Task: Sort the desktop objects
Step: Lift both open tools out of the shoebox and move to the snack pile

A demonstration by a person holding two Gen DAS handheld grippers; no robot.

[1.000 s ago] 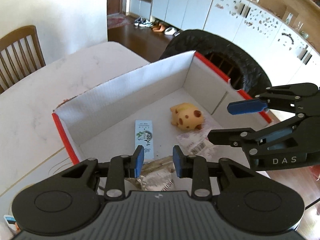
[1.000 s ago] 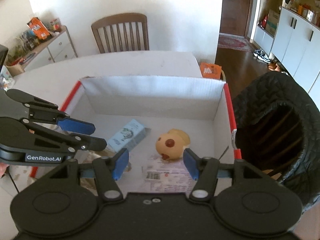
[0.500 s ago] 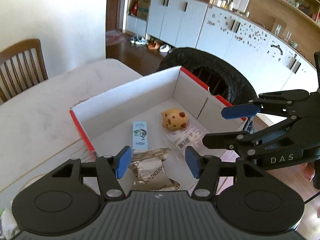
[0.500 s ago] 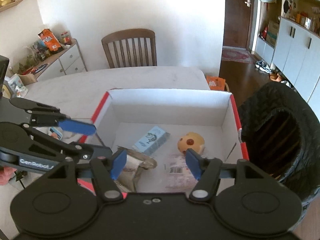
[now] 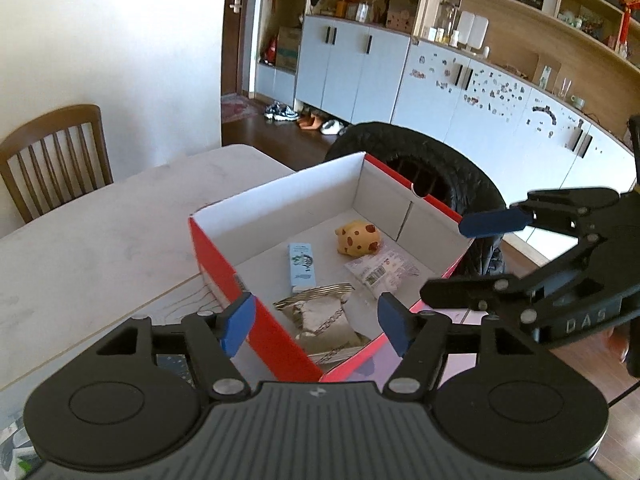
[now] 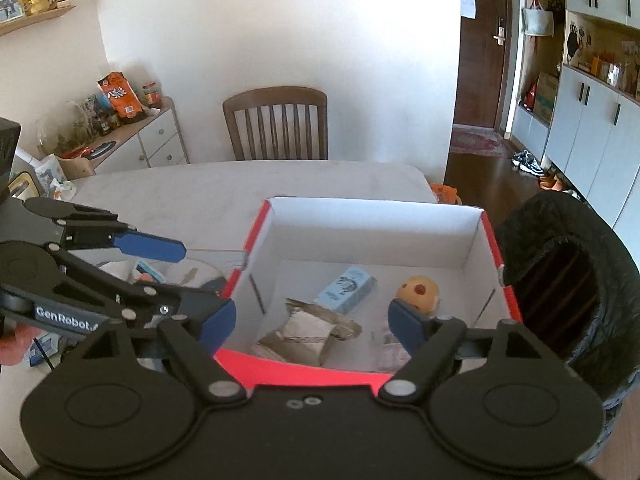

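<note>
A red cardboard box (image 5: 276,342) with white inside walls (image 6: 372,228) stands on the table. In it lie a silver snack bag (image 5: 324,316) (image 6: 308,330), a light blue carton (image 5: 301,266) (image 6: 346,289), a yellow spotted toy (image 5: 359,237) (image 6: 417,292) and a clear barcoded packet (image 5: 382,270). My left gripper (image 5: 318,326) is open and empty, raised above the box's near corner. My right gripper (image 6: 312,326) is open and empty above the box's near wall. Each gripper also shows in the other's view: the right (image 5: 472,256), the left (image 6: 180,280).
A marble table (image 5: 100,232) carries the box. Small packets and papers (image 6: 148,272) lie left of the box. A black padded chair (image 6: 568,292) stands to the right, a wooden chair (image 6: 276,124) behind the table. A sideboard with snacks (image 6: 120,120) is at far left.
My left gripper opened and let go of the silver snack bag, which now lies in the box. Both grippers rose and pulled back from the box.
</note>
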